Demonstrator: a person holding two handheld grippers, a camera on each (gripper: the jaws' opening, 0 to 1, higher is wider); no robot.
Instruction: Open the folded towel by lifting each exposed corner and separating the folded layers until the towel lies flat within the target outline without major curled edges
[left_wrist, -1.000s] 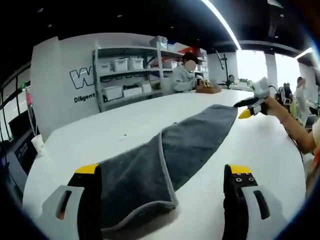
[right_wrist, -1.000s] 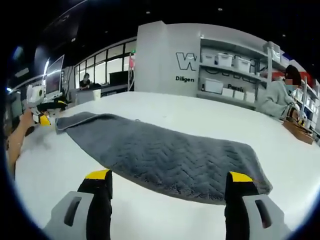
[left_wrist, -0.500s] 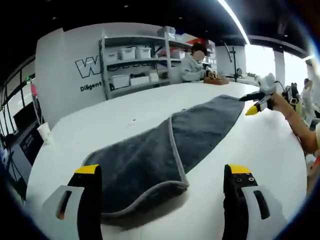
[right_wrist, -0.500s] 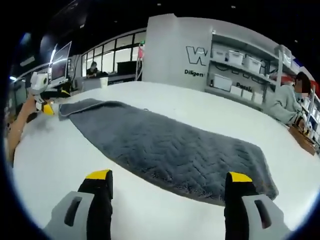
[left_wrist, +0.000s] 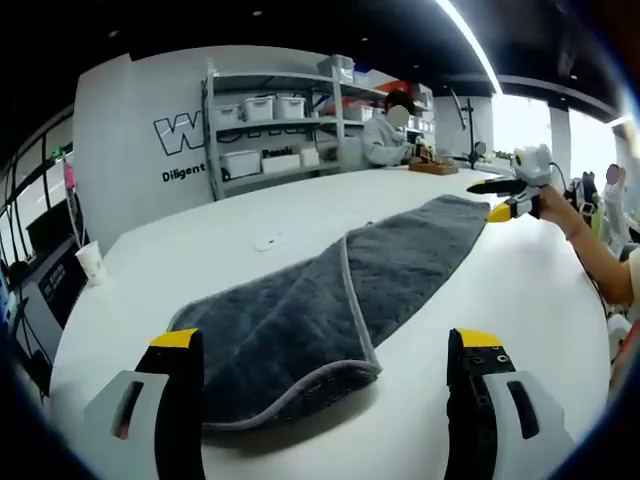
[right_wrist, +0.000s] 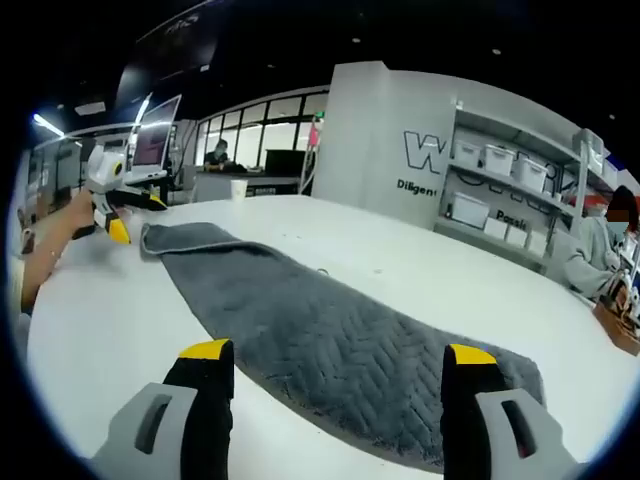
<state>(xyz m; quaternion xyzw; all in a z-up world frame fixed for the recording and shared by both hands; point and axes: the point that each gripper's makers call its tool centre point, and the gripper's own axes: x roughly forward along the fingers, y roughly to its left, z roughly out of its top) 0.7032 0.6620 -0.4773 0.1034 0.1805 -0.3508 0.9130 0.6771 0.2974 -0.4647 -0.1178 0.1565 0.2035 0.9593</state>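
The left gripper (left_wrist: 325, 345) stands with jaws spread at the bottom of its view, holding nothing; the right gripper (right_wrist: 338, 355) likewise. The grey towel (left_wrist: 340, 295) lies long on the white table (left_wrist: 230, 240), its near end folded over (bound edge showing). The right gripper view shows its herringbone weave, running toward upper left.

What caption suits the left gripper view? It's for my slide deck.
Open left tongs face a folded grey towel on a white table.
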